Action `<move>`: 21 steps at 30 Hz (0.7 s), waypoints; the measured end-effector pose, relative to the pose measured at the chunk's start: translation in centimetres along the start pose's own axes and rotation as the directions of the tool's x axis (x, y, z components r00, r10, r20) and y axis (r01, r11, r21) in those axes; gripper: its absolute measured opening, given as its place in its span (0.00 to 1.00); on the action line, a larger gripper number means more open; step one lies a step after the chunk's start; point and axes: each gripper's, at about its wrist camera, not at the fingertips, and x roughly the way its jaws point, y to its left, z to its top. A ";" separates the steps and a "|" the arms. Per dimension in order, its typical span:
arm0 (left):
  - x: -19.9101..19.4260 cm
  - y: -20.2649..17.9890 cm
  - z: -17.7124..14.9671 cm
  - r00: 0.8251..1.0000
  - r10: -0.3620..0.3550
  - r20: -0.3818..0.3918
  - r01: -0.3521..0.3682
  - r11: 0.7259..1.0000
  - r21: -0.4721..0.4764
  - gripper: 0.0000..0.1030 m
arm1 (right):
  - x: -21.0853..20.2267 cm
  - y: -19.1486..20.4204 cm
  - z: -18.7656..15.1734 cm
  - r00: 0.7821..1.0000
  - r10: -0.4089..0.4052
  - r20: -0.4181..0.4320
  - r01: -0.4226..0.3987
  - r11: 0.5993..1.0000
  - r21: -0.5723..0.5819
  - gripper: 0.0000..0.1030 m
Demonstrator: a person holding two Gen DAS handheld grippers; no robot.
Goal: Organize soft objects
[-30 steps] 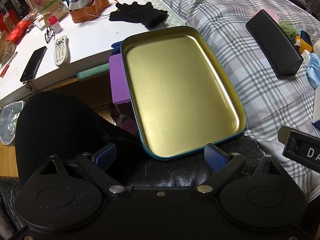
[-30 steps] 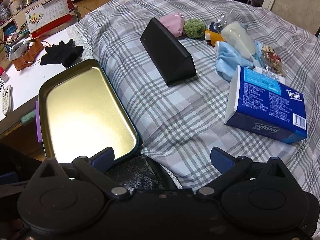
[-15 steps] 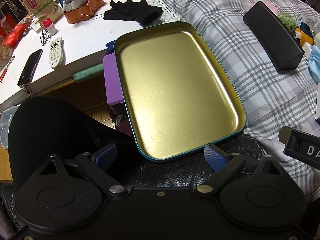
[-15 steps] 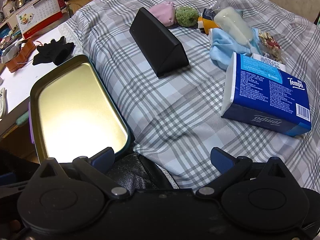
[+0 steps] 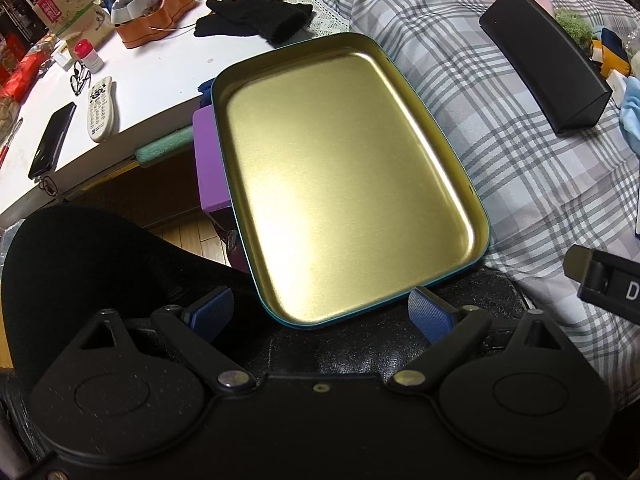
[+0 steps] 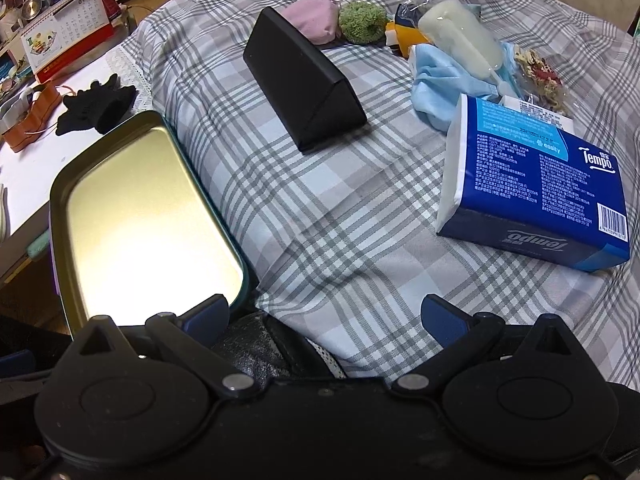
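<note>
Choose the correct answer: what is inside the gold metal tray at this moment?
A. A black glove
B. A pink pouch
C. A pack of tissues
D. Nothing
D: the gold tray shows only its bare shiny bottom in both views, while the tissue pack and pink pouch lie on the plaid cloth and the black glove on the white table.

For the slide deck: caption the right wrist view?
Open right gripper faces plaid bedspread: empty gold tray, tissue pack.

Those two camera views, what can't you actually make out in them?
- Purple box, left wrist view: mostly hidden under the gold tray.
- Pink pouch, right wrist view: partly behind the black triangular case.
- Calendar, right wrist view: print too small to read.
- Black device, left wrist view: cut off by the right edge.
</note>
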 end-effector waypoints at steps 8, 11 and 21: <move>-0.2 -0.8 0.9 1.000 -0.004 0.002 0.004 1.000 0.015 0.88 | 0.0 -0.8 0.6 1.000 0.010 -0.015 -0.010 1.000 0.011 1.00; -0.9 -1.4 1.6 1.000 -0.009 0.025 0.008 1.000 0.027 0.88 | -1.2 -1.6 1.3 1.000 0.014 0.018 -0.014 1.000 0.018 1.00; -3.9 -5.9 5.3 0.989 -0.087 0.117 0.070 0.988 0.140 0.88 | -6.2 -9.9 4.8 0.960 -0.076 0.268 0.018 0.977 0.213 1.00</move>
